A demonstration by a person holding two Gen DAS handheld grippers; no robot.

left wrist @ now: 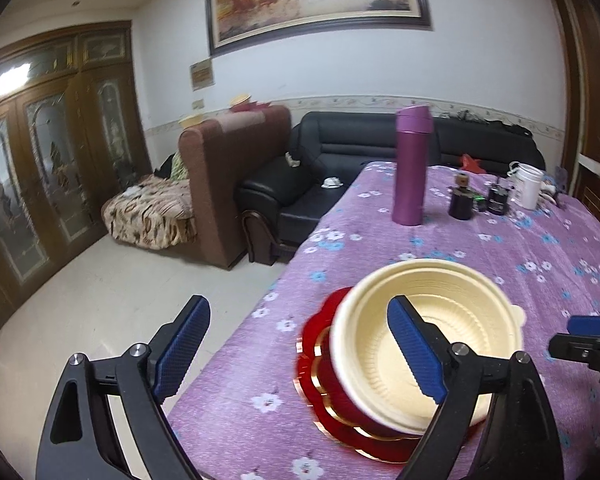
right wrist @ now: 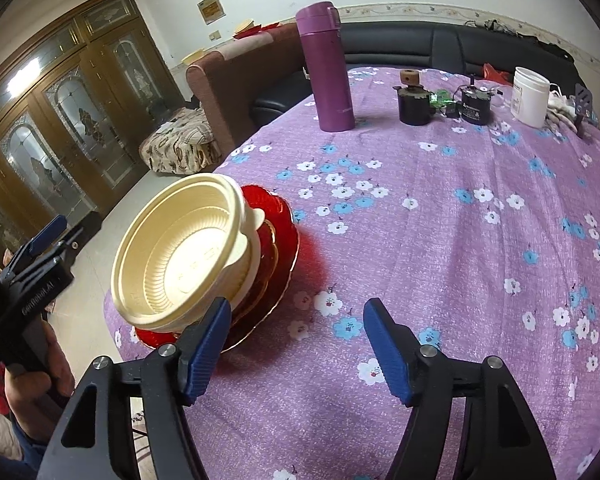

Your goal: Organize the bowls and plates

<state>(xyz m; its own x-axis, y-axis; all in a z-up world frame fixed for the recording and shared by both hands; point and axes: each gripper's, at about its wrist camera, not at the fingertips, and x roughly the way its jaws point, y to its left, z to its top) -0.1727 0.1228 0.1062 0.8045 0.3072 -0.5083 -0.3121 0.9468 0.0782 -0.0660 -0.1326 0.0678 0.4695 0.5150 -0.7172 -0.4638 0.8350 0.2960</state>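
Both tools are spread wide and hold nothing: the left tool (left wrist: 300, 352) and right tool (right wrist: 296, 350) flank the cream bowls (right wrist: 180, 252), stacked on red plates (right wrist: 274, 248) at the worktop (right wrist: 460, 240) edge. Beyond the bowls stands a purple flask (right wrist: 330, 68).

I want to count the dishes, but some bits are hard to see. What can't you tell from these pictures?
- How many cream bowls are nested: right wrist view, only the rims show.
- How many red plates lie beneath: both views, bowls cover them; motion-blurred in the left wrist view.
- The plates' near edge: right wrist view, behind a blue finger of the right gripper.
- Label text on the white jar: too small.
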